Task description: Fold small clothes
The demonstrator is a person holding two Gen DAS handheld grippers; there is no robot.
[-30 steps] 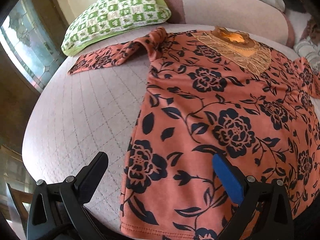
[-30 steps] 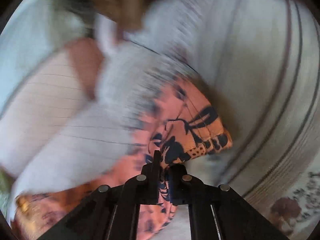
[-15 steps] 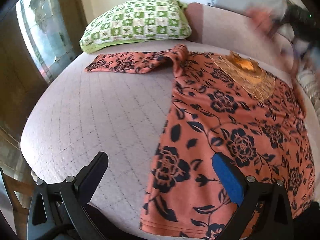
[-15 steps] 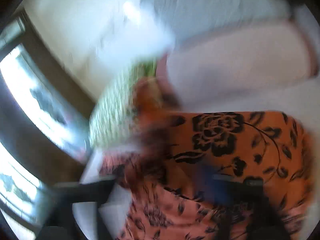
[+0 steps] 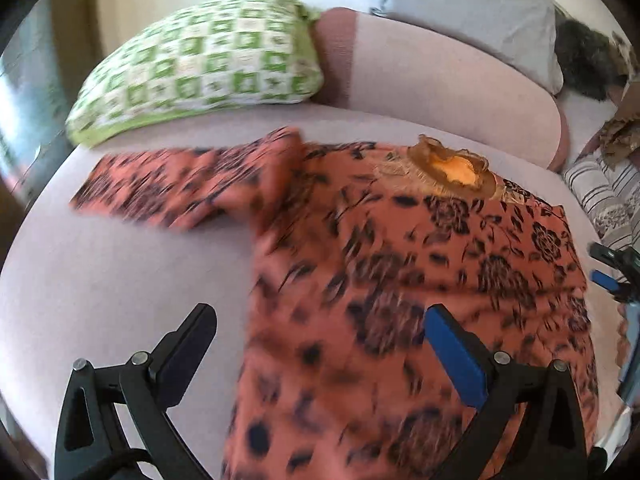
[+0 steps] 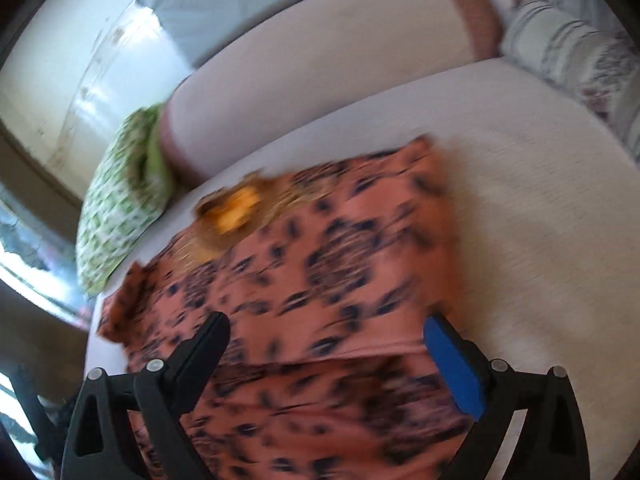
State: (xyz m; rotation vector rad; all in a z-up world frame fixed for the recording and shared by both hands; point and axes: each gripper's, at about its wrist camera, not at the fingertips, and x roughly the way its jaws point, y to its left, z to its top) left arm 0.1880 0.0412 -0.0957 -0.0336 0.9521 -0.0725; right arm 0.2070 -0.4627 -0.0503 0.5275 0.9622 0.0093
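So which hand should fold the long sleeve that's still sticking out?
Probably the left. The left hand-held gripper is open over the orange flowered top's side where the spread sleeve lies. The right hand-held gripper, also open, is over the other side.

The right gripper [image 6: 324, 360] let go of the sleeve, now folded across the shirt [image 6: 320, 264]

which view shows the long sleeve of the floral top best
The left wrist view. There the sleeve lies stretched out flat on the mattress, visible along its whole length, though motion-blurred. The right wrist view shows only a bunched bit of it at the top's far edge, partly behind the claw finger.
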